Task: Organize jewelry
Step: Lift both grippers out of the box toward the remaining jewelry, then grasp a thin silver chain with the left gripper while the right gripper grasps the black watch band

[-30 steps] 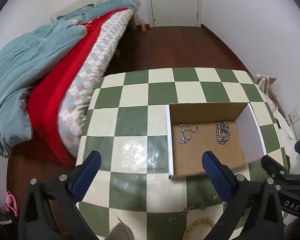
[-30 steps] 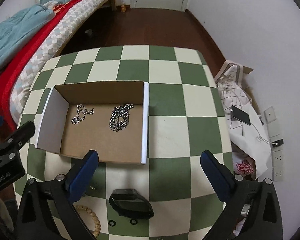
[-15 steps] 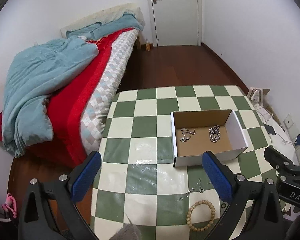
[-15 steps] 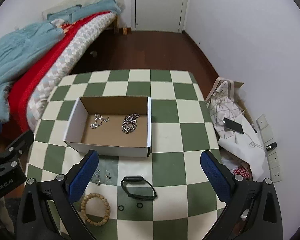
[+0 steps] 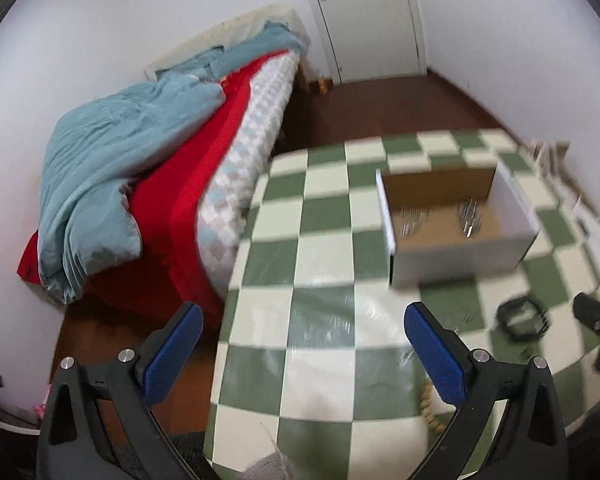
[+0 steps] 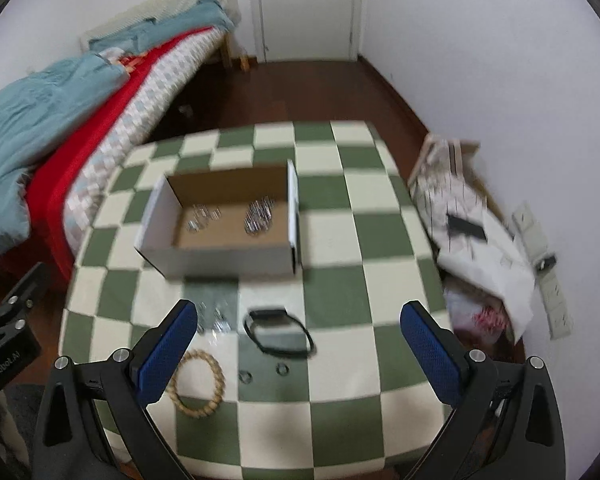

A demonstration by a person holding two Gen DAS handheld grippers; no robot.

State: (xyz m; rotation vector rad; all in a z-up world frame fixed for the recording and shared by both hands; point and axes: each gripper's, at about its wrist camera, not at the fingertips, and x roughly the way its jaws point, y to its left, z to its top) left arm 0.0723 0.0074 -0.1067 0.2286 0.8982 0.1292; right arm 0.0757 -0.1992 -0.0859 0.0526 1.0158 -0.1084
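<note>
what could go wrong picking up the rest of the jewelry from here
The two small rings lie flat on the cloth and may slip from the wide-open right gripper. The bead bracelet sits near the table's front edge and could be nudged off. Motion blur makes the tiny silver pieces hard to target.

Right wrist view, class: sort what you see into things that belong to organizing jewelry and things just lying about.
Belongs to the job:
cardboard box
two silver chains inside it
bead bracelet
black band
two small rings

Just lying about:
bed
paper bag
door
</note>
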